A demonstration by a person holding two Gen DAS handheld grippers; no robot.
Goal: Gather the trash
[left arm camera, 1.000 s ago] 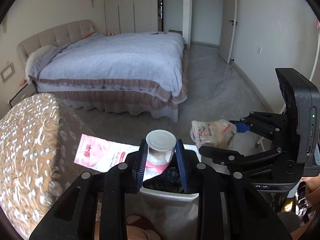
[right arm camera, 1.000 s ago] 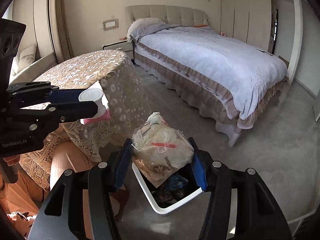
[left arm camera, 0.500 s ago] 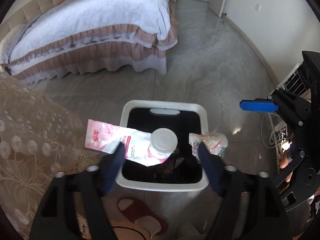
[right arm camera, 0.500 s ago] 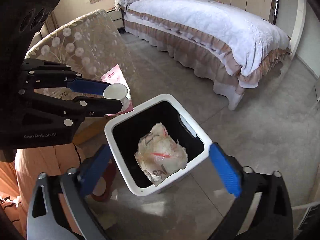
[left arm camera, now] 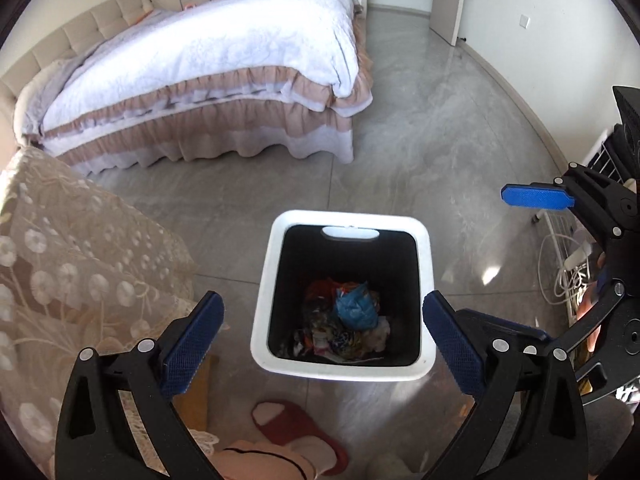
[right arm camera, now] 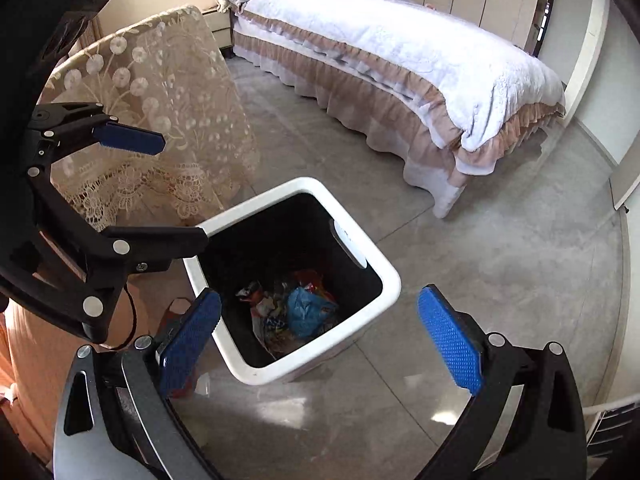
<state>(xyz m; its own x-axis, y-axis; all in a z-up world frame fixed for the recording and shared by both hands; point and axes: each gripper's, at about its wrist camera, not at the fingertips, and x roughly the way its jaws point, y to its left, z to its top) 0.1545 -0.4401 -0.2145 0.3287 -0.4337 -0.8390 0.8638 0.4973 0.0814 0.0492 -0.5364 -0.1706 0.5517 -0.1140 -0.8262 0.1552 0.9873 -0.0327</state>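
White-rimmed bin (left arm camera: 425,280) holds crumpled trash (left arm camera: 354,312) (blue wad on top); left tongs (left arm camera: 322,332) and right tongs (right arm camera: 320,330) hang released, empty, above.

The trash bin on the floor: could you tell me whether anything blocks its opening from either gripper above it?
Nothing visible does. The trash bin has no lid, and both the left gripper and right gripper hang open over its mouth, with only trash at the bottom.

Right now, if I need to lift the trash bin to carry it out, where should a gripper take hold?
Grip the trash bin at the slot handle cut into its far wall, coming from above. The thick rounded white rim looks hard to pinch; the cutout gives one finger a way through, probably a firmer hold. Both left gripper and right gripper are open and empty.
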